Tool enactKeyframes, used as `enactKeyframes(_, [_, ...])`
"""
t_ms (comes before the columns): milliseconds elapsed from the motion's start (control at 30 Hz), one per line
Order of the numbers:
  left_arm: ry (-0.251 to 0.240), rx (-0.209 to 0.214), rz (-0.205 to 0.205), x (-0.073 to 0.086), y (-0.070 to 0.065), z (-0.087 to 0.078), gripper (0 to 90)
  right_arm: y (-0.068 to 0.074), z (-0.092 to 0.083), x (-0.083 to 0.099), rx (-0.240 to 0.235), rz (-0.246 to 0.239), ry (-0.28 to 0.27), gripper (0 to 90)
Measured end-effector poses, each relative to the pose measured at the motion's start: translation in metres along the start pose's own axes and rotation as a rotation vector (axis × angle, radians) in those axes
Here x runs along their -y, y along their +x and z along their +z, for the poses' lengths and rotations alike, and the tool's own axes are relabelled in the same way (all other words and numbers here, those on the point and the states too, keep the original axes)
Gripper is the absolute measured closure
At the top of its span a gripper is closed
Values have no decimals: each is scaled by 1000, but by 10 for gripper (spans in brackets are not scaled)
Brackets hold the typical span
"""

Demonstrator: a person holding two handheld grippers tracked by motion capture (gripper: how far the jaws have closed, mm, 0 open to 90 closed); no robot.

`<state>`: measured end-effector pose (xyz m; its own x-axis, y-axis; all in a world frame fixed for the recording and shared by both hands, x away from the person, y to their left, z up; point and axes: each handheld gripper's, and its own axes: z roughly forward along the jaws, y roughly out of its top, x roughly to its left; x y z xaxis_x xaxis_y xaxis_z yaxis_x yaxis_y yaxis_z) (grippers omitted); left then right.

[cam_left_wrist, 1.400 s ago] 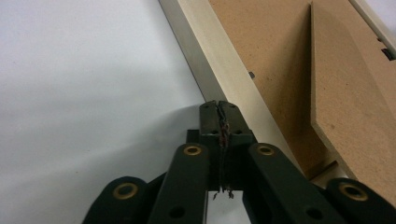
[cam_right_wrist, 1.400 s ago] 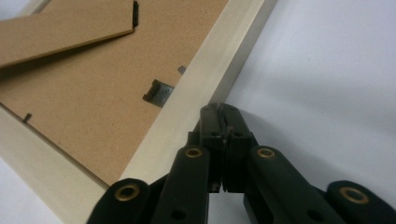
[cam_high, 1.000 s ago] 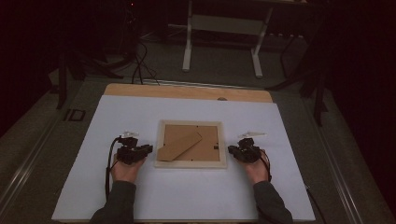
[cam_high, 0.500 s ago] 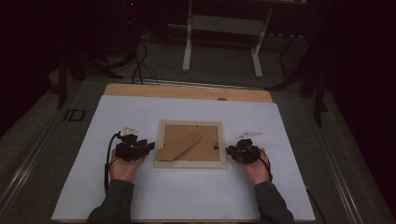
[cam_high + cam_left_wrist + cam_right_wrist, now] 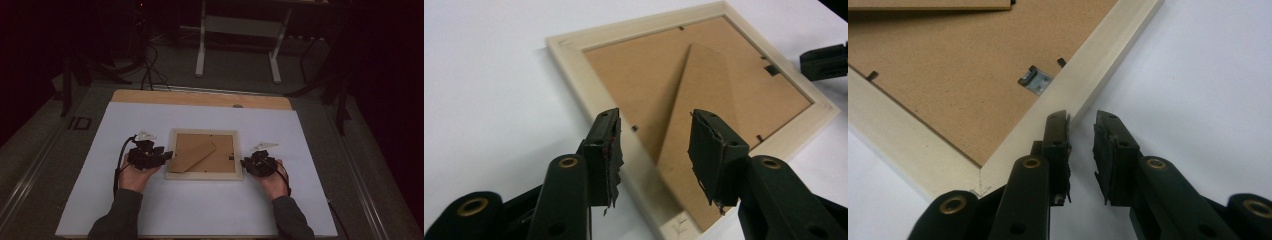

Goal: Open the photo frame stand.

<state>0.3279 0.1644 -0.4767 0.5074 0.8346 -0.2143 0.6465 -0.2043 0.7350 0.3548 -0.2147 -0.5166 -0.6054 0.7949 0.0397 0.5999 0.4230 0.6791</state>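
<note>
A white sheet (image 5: pixel 200 210) covers most of the table, and a strip of bare pale wood (image 5: pixel 200 98) shows along the table's far edge, with a small dark spot (image 5: pixel 238 106) right where wood meets sheet. Beyond the table, on a grey floor (image 5: pixel 240 70), stands a white stand with 2 legs (image 5: pixel 237 50). Black cables (image 5: pixel 150 65) trail over the floor at the far left. A small dark label (image 5: pixel 80 123) lies just off the table's left edge.
</note>
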Motion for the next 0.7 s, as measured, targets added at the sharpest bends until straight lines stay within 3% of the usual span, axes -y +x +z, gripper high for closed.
enactKeyframes(33, [0, 0, 0, 0, 0, 0, 567, 0, 0, 0, 0, 0, 0, 754])
enactKeyframes(233, [53, 24, 92, -22, -17, 11, 561, 0, -2, -1, -3, 5, -7, 720])
enactKeyframes(433, [72, 22, 119, -35, -24, 18, 518, -1, -3, 0, -15, 12, -11, 701])
enactKeyframes(700, [149, 54, 152, -48, -31, 36, 449, -4, -6, 1, -20, 24, -19, 682])
